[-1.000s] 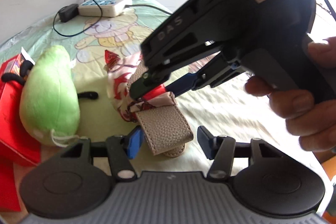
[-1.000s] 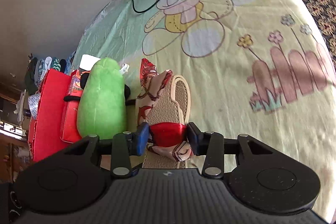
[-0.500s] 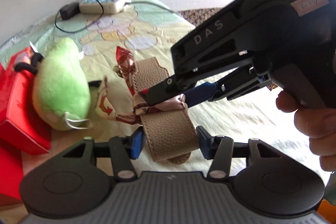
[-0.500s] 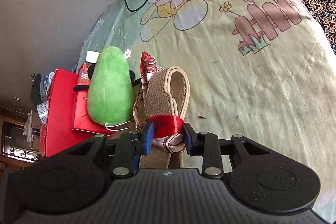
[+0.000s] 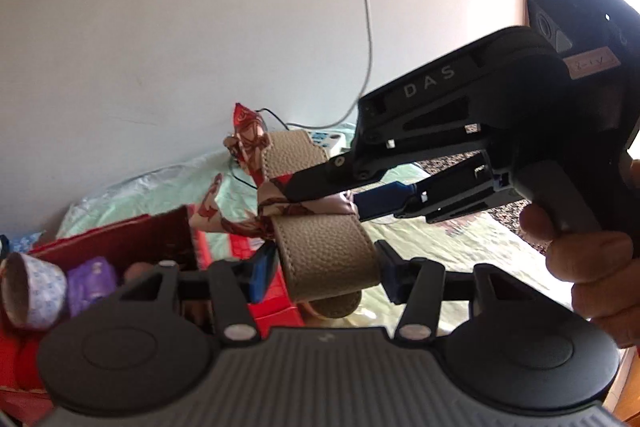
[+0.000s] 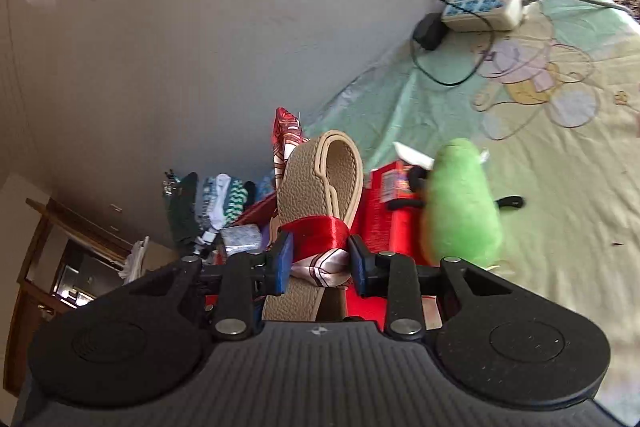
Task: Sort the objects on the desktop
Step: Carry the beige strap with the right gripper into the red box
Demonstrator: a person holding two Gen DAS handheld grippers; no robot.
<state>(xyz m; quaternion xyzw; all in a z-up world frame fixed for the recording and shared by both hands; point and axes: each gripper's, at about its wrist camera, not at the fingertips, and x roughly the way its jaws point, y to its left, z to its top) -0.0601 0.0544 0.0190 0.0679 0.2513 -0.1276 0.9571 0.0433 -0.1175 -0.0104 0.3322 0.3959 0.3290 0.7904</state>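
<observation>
A tan leather strap (image 5: 326,255) with a red patterned scarf (image 5: 280,205) tied round it is held in the air by both grippers. My left gripper (image 5: 322,269) is shut on the strap's lower end. My right gripper (image 6: 318,261) is shut on the scarf knot (image 6: 316,233) round the strap (image 6: 320,179); it enters the left wrist view from the right (image 5: 344,193). Below stands a red box (image 5: 132,239) holding a paper cup (image 5: 34,291) and a purple packet (image 5: 90,283).
A green plush toy (image 6: 460,205) lies against a red carton (image 6: 384,203) on the cartoon-print cloth (image 6: 560,163). A white power strip (image 6: 484,5) with a black adapter (image 6: 428,31) sits by the wall. Folded clothes (image 6: 212,203) lie behind the box.
Both grippers have lifted the strap and scarf off the cloth and carried them left, over the red box. Both cameras now tilt up toward the wall.
</observation>
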